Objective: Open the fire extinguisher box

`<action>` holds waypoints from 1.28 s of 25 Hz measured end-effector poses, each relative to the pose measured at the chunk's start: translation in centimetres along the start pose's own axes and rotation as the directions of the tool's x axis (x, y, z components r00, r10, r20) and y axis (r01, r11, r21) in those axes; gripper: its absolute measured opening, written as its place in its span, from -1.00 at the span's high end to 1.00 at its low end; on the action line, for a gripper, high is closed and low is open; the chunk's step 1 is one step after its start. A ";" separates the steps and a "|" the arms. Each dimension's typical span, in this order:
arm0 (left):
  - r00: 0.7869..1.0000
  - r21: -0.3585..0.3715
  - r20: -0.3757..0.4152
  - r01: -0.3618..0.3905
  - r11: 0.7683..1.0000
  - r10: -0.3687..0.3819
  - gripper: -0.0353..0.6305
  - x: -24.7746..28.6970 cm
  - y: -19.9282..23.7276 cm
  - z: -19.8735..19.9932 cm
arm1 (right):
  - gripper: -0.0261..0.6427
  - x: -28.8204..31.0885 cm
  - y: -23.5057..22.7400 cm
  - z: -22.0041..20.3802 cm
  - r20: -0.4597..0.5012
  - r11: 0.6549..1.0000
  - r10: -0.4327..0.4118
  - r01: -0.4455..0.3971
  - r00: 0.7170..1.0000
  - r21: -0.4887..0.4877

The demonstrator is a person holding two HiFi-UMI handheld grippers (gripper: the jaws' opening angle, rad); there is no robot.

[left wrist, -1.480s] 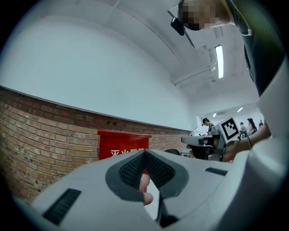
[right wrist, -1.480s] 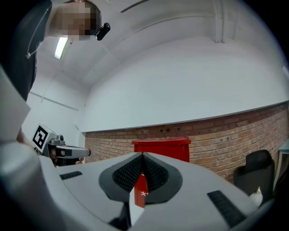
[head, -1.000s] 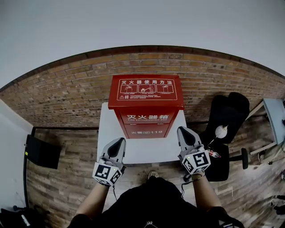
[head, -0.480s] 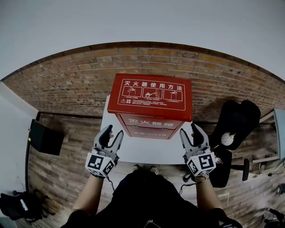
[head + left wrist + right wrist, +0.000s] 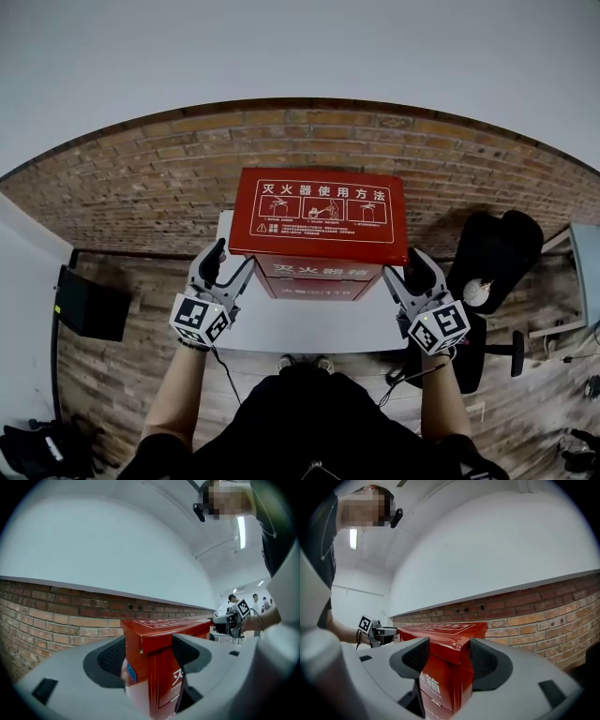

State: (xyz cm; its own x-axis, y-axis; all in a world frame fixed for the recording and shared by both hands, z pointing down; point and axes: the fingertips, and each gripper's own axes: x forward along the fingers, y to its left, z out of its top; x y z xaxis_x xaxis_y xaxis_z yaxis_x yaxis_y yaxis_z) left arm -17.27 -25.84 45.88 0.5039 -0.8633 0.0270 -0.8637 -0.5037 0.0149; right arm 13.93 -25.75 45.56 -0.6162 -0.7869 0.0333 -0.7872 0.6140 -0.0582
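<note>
1. The red fire extinguisher box (image 5: pixel 317 274) stands between the two grippers, on a white stand (image 5: pixel 309 323) against a brick wall (image 5: pixel 141 197). Its lid (image 5: pixel 321 217) is down flat on top.
2. The left gripper (image 5: pixel 228 267) is at the lid's left front corner, with the box just to its right and ahead of it.
3. In the left gripper view, the left gripper (image 5: pixel 147 653) has its jaws spread. The box (image 5: pixel 161 681) corner and the lid (image 5: pixel 164 630) edge stand between them. I cannot tell whether the pads (image 5: pixel 112 656) touch the metal.
4. The right gripper (image 5: pixel 405 275) is at the lid's right front corner, with the box just to its left.
5. In the right gripper view, the right gripper (image 5: pixel 450 657) also has its jaws apart and straddles the lid (image 5: pixel 440 634) corner, with the box (image 5: pixel 443 686) body below between the pads (image 5: pixel 483 658). Contact is unclear here too.
6. Each gripper view shows the other gripper across the lid, at its far corner.
</note>
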 end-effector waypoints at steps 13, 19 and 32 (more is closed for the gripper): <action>0.999 0.124 -0.012 0.052 0.991 -0.051 -0.08 0.5 -1.2 1.5 | 0.21 -0.1 -0.4 0.7 -0.060 0.999 -0.032 0.030 0.998 -0.023; 0.996 0.212 -0.005 0.092 0.973 -0.094 -0.08 1.6 -1.0 5.8 | 0.20 0.4 -0.8 5.9 -0.042 1.000 0.018 -0.019 0.999 -0.020; 0.988 0.332 0.136 0.019 0.943 -0.067 -0.07 8.2 3.0 13.9 | 0.21 6.6 -5.7 14.2 0.070 0.974 -0.043 0.058 0.997 -0.219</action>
State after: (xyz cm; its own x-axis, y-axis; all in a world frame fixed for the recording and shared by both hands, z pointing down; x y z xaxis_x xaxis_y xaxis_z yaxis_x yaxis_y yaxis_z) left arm -15.68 -34.85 32.21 0.5564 -0.8236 -0.1098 -0.8050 -0.5016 -0.3169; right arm 14.71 -35.35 31.99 -0.5783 -0.8151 -0.0344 -0.8079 0.5662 0.1634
